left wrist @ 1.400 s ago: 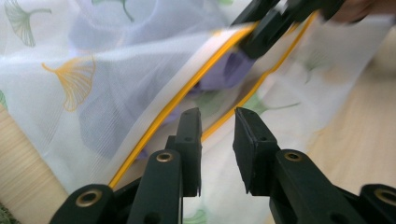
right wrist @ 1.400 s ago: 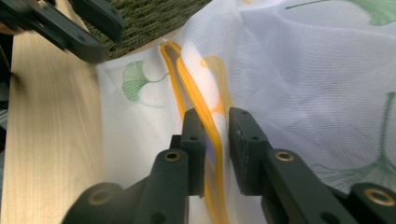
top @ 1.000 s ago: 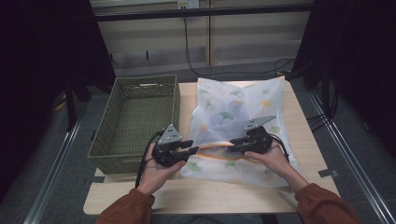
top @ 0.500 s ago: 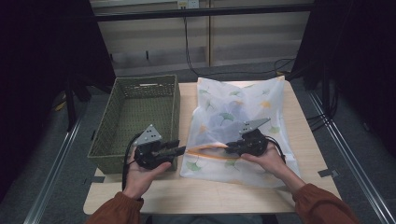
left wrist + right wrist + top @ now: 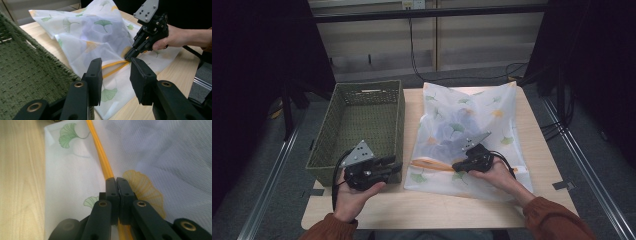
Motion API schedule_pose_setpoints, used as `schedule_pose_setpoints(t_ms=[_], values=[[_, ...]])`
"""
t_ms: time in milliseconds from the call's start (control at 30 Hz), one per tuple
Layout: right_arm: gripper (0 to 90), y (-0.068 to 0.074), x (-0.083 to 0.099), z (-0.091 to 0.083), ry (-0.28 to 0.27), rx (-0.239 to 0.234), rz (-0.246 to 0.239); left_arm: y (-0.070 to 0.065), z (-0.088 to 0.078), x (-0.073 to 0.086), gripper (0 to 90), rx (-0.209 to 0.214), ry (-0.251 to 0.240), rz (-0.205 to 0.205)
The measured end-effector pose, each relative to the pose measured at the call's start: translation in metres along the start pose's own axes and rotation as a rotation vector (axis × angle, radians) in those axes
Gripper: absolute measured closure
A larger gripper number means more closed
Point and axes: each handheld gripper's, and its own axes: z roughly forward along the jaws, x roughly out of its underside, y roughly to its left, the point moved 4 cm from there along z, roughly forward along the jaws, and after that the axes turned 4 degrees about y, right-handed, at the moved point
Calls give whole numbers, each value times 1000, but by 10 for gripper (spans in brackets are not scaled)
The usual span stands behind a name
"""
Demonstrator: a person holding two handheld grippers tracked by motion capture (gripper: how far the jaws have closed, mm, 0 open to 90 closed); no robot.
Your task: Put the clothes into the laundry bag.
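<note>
A white mesh bag printed with ginkgo leaves lies on the table, with an orange zipper along its near edge. My right gripper rests on the bag at the zipper's right end. In the right gripper view its jaws have just been closing and stand pressed together on the zipper. My left gripper hovers at the green basket's front right corner, open and with nothing in it. The left gripper view looks between its jaws at the bag and the right gripper.
A green woven basket stands left of the bag, close to it. Bare wooden table runs along the front edge. Black cables hang behind the table, and metal rails flank both sides.
My left hand has drawn away leftward from the bag to the basket's front corner. My right gripper has sunk onto the zipper and its jaws have closed.
</note>
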Motion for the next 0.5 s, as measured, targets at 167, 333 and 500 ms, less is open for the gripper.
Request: schedule_pose_setpoints(t_ms=[167, 333, 500], values=[[900, -6, 5, 4, 41, 22, 12, 12, -5, 11, 620, -43, -16, -20], [900, -12, 10, 0, 38, 30, 36, 11, -7, 21, 609, -60, -47, -39], [900, -19, 15, -5, 28, 60, 62, 13, -9, 27, 596, -58, -64, -61]])
